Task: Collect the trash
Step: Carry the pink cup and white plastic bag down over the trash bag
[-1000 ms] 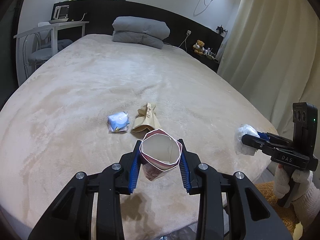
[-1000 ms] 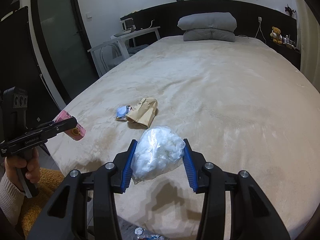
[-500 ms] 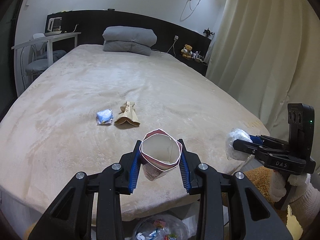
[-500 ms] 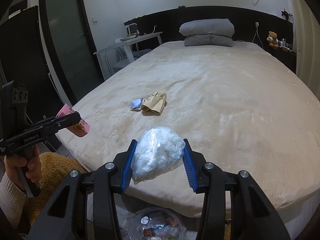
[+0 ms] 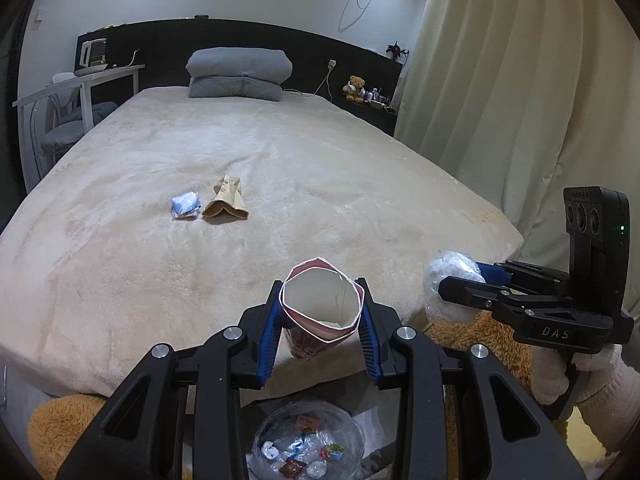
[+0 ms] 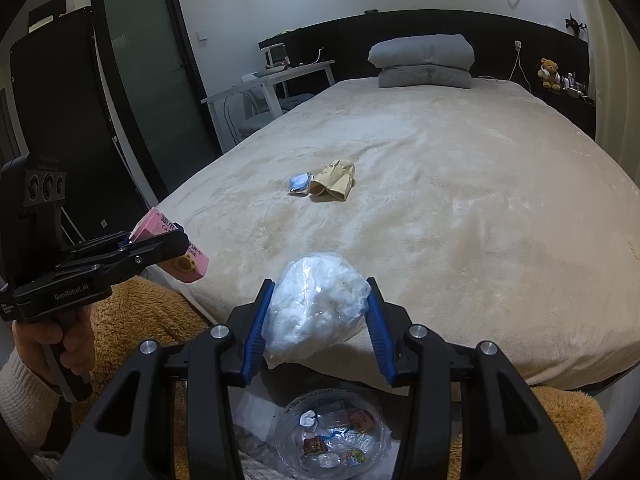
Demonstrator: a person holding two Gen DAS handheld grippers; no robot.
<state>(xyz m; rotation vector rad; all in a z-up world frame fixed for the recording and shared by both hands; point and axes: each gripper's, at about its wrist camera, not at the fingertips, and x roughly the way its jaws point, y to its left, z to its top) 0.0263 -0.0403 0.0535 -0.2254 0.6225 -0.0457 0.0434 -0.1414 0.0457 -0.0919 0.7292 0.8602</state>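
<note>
My left hand-held gripper (image 5: pixel 320 334) clamps a pink carton (image 5: pixel 322 314); my right hand-held gripper (image 6: pixel 316 330) grips a crumpled plastic bag (image 6: pixel 316 306), both above the trash bin (image 6: pixel 288 420) beside the bed (image 6: pixel 460 200).

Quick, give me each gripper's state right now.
Left gripper: shut on the pink carton, open end up.
Right gripper: shut on the clear plastic bag of white stuffing.
</note>
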